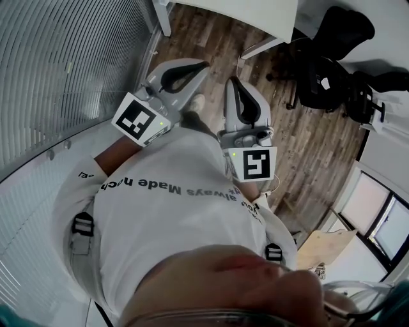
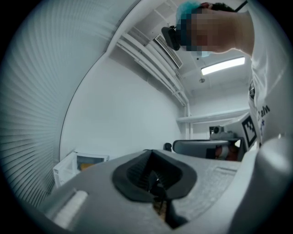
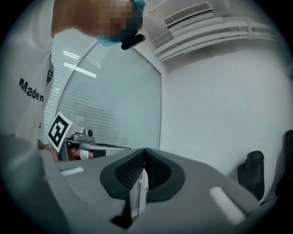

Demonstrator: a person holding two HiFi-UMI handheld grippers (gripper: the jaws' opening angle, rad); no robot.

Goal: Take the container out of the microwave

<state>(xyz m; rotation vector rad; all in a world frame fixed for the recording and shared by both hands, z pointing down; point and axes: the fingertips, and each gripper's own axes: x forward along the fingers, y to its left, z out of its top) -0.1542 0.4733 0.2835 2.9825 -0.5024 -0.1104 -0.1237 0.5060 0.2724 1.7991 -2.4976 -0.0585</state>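
Note:
A white microwave [image 2: 77, 166] stands far off at the lower left of the left gripper view, its front lit yellow-orange inside; I cannot make out a container in it. In the head view both grippers are held close in front of the person's white shirt, over the wooden floor. My left gripper [image 1: 192, 69] [image 2: 151, 154] has its grey jaws together with nothing between them. My right gripper [image 1: 234, 84] [image 3: 143, 153] is also shut and empty, right beside the left one. Both point level.
A ribbed, curved glass wall [image 1: 64, 70] runs along the left. A white desk [image 1: 243, 19] and a black office chair [image 1: 329, 70] stand ahead on the wood floor [image 1: 307, 147]. A dark chair [image 3: 254, 172] shows low on the right of the right gripper view.

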